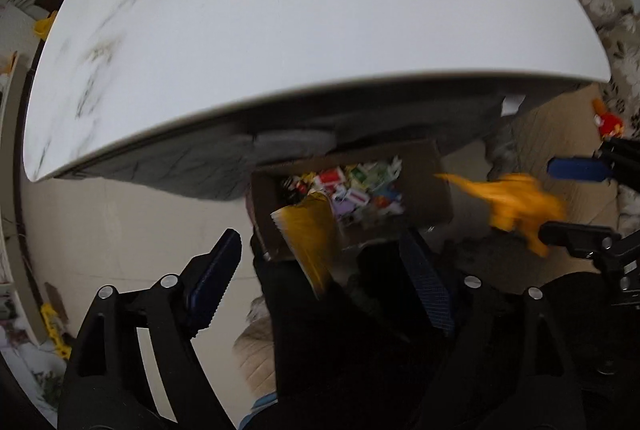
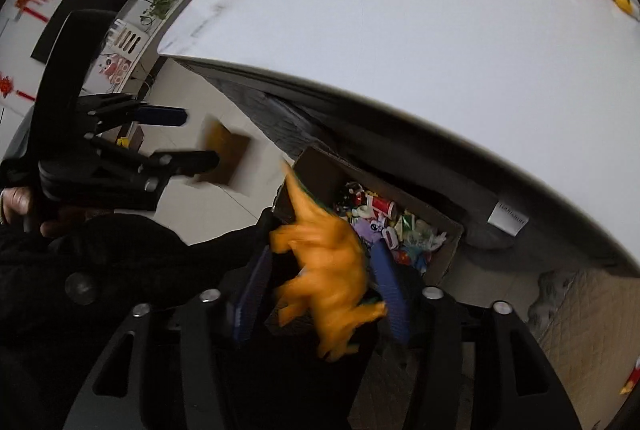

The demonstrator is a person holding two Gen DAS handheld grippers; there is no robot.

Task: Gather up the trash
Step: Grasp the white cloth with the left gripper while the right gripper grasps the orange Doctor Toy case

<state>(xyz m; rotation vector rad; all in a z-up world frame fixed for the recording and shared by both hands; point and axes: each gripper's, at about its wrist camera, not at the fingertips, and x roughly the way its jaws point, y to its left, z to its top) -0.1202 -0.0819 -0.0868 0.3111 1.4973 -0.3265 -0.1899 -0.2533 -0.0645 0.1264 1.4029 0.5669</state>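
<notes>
Your left tongs (image 1: pixel 320 242) stood wide apart, pointing down, and the gold wrapper (image 1: pixel 310 226) sat loose in the gap with neither pad on it. It lay at lower centre of the left wrist view, over the near wall of the cardboard box (image 1: pixel 424 182), which was tucked under the edge of the tabletop (image 1: pixel 280 30) and already full of bright scraps.

Your right tongs (image 2: pixel 320 252) had the orange toy dinosaur (image 2: pixel 328 270) between the blue pads at lower centre of the right wrist view. The blur was too heavy to tell whether the pads were pressing on it.

To do this drop well, you probably needed each piece squarely above the box mouth, not its rim, before letting go. The wrapper looked at risk of clipping the near wall. Staying clear of the tabletop's overhang and of your other hand also seemed wise.

The wrapper's long axis ran from upper left to lower right, its pale crimped end toward the box. The dinosaur's ran likewise, its thin pointed end aimed upper left at the box's near corner; head or tail, you could not have told.
</notes>
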